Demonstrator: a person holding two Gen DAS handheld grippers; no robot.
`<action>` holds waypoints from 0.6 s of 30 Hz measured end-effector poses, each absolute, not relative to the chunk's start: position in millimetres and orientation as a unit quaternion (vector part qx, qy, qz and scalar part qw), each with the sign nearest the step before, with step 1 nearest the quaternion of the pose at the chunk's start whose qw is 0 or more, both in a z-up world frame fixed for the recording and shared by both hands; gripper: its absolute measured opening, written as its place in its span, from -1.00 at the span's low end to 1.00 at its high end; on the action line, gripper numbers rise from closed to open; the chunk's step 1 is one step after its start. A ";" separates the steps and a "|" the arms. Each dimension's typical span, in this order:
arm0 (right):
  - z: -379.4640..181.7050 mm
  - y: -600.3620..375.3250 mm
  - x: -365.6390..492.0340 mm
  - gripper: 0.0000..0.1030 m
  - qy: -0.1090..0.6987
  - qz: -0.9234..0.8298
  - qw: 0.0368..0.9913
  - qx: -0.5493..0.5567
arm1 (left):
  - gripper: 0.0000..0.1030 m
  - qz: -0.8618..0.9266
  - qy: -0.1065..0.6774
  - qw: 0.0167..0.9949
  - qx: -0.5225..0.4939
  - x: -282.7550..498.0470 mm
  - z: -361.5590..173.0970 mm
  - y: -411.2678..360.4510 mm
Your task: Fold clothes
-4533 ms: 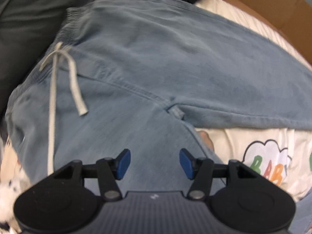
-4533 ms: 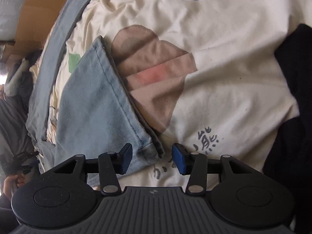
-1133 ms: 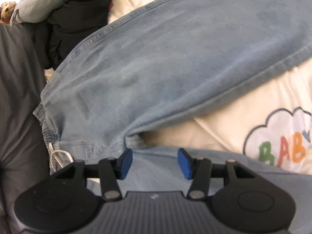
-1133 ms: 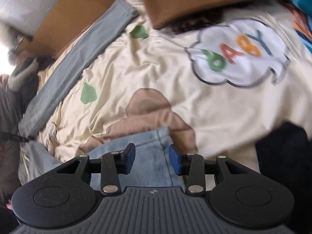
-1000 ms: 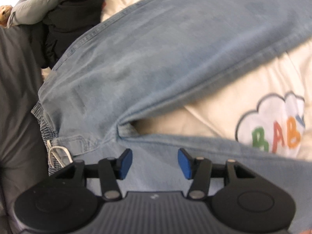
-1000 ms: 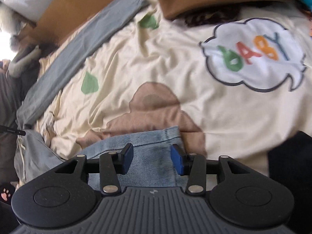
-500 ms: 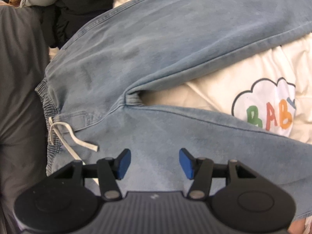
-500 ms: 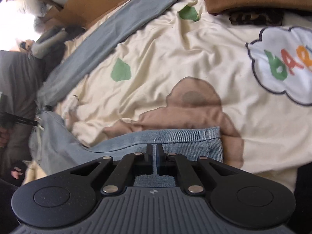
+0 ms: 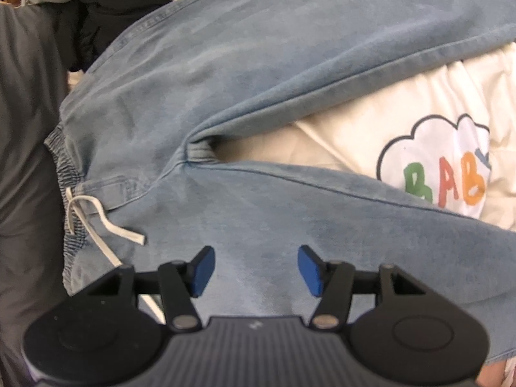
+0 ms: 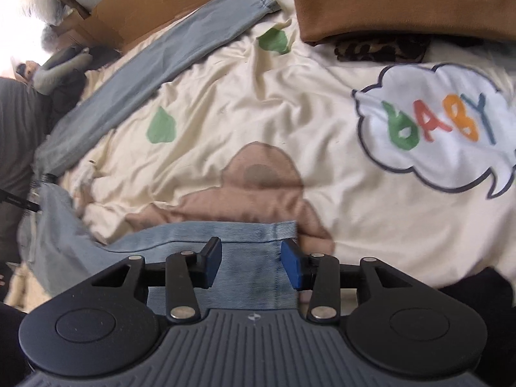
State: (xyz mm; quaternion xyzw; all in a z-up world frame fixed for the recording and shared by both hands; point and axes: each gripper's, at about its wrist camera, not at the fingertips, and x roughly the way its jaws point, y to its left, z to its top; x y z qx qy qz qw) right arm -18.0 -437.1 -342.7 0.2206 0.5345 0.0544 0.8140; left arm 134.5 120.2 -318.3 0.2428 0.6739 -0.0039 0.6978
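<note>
Light blue denim trousers (image 9: 245, 74) lie spread on a cream printed bedspread (image 9: 371, 135), legs apart, crotch seam near the middle of the left wrist view. A white drawstring (image 9: 106, 222) trails from the elastic waistband at the left. My left gripper (image 9: 254, 269) hovers open over the upper part of the near leg, nothing between its blue pads. In the right wrist view the near leg's hem (image 10: 248, 229) lies flat under my right gripper (image 10: 251, 261), which stands open over the cuff. The far trouser leg (image 10: 154, 61) stretches away toward the upper middle.
A brown garment (image 10: 396, 3) and a leopard-print piece (image 10: 380, 50) lie at the far side of the bed. Cardboard boxes (image 10: 151, 3) stand beyond the far leg. Dark clothing (image 9: 122, 6) is piled at the upper left, grey fabric (image 9: 25, 148) runs along the left, black cloth (image 10: 483, 287) at lower right.
My right gripper, shut half a second ago, has opened over the hem. The left gripper has pulled back along the near leg, bringing waistband and drawstring into view.
</note>
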 end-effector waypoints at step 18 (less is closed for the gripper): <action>-353.3 -424.9 0.5 -0.40 0.565 0.088 0.791 0.216 | 0.17 -0.009 0.649 0.721 0.242 137.3 -324.3 105.8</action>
